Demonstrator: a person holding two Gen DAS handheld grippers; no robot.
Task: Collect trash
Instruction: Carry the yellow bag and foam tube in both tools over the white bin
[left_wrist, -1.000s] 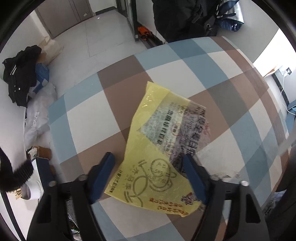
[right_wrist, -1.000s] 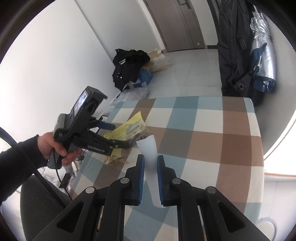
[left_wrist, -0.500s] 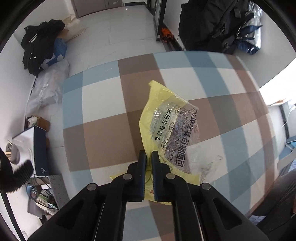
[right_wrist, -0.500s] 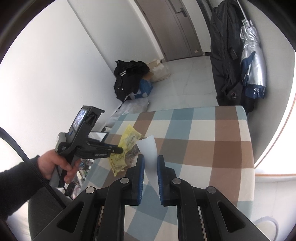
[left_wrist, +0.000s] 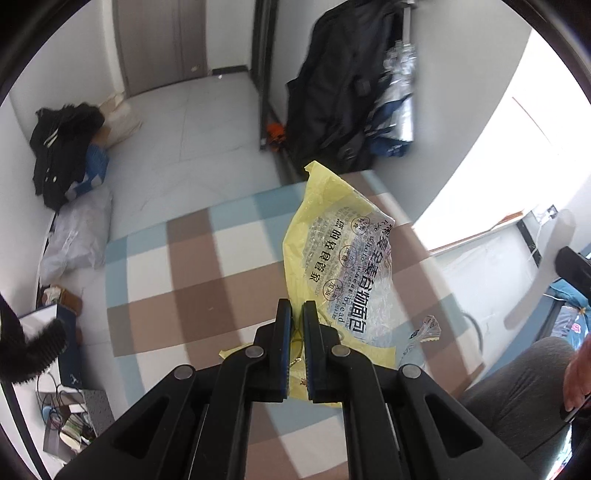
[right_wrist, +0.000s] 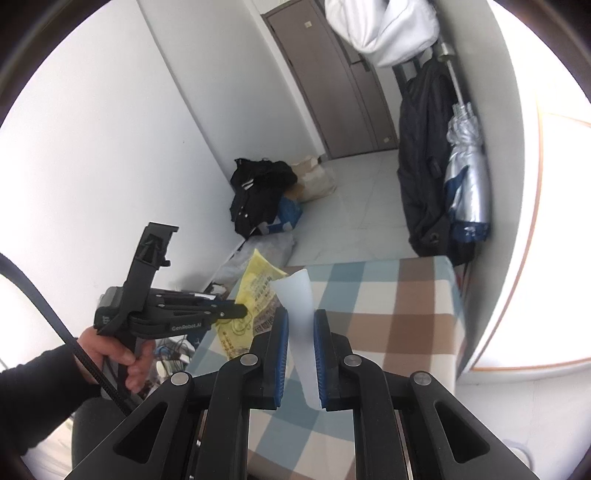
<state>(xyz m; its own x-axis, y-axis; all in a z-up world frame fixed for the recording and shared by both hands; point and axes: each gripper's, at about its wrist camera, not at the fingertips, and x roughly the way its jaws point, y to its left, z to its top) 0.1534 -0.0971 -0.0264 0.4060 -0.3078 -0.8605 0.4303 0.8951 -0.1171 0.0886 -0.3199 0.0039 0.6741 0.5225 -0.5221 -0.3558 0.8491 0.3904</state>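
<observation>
A yellow and clear plastic bread bag (left_wrist: 334, 254) with printed text hangs lifted off the checked tablecloth (left_wrist: 177, 280), and my left gripper (left_wrist: 297, 314) is shut on its lower edge. In the right wrist view the same bread bag (right_wrist: 255, 295) dangles from the left gripper (right_wrist: 242, 312), held by a hand at the left. My right gripper (right_wrist: 298, 325) is shut on a translucent white plastic cup (right_wrist: 299, 306), which stands up between the blue pads above the table.
The checked table (right_wrist: 399, 310) ends near the wall at the right. On the floor lie a black jacket pile (right_wrist: 258, 195) and bags. A dark coat and a silver umbrella (right_wrist: 465, 177) hang by the door. A person's knee (left_wrist: 517, 376) is at the lower right.
My left gripper closed on the bread bag and lifted it off the table. The right gripper rose with the cup still in it.
</observation>
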